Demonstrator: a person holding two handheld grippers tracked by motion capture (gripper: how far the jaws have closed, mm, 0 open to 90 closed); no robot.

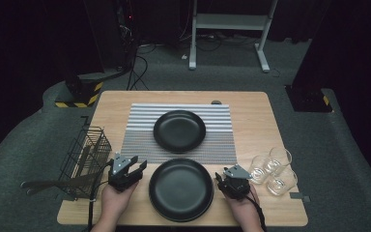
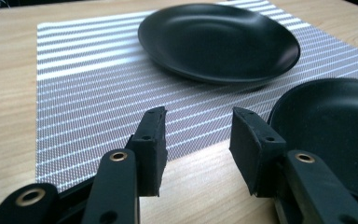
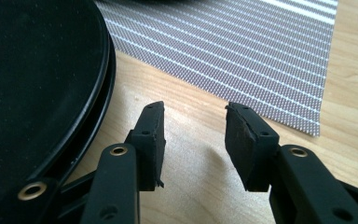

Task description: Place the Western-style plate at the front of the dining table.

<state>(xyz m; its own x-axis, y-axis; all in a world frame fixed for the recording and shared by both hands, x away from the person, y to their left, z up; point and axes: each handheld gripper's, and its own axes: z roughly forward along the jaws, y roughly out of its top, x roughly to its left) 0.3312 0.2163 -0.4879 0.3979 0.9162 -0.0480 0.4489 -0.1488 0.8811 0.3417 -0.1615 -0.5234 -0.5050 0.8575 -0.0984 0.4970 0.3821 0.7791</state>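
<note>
Near edge of the wooden surface [image 1: 111, 108]: a stack of black plates [image 1: 181, 189], two rims showing one under the other in the right gripper view, lying between the two hand-held grippers. Left hand-held gripper [image 1: 134, 166] just beside the stack's left rim, jaws apart with bare wood and the mat's edge between them, nothing clamped; in the left gripper view the stack's rim [image 2: 335, 126] just beyond the right-hand jaw, whether touching cannot be told. Right hand-held gripper [image 1: 219, 178] just beside the stack's right rim, jaws likewise apart over bare wood, nothing held; in the right gripper view the stack [image 3: 37, 84] close by the left-hand jaw. Farther back, a single black plate [image 1: 179, 131] resting on a grey striped placemat [image 1: 140, 140], well clear of both grippers. At the left edge of the surface, a black wire basket [image 1: 84, 159] with utensil handles sticking out leftward. At the right edge, a cluster of clear glasses [image 1: 273, 169], near the right hand-held gripper but apart from it. Beyond the surface, grey carpet and a white frame's legs [image 1: 227, 21].
</note>
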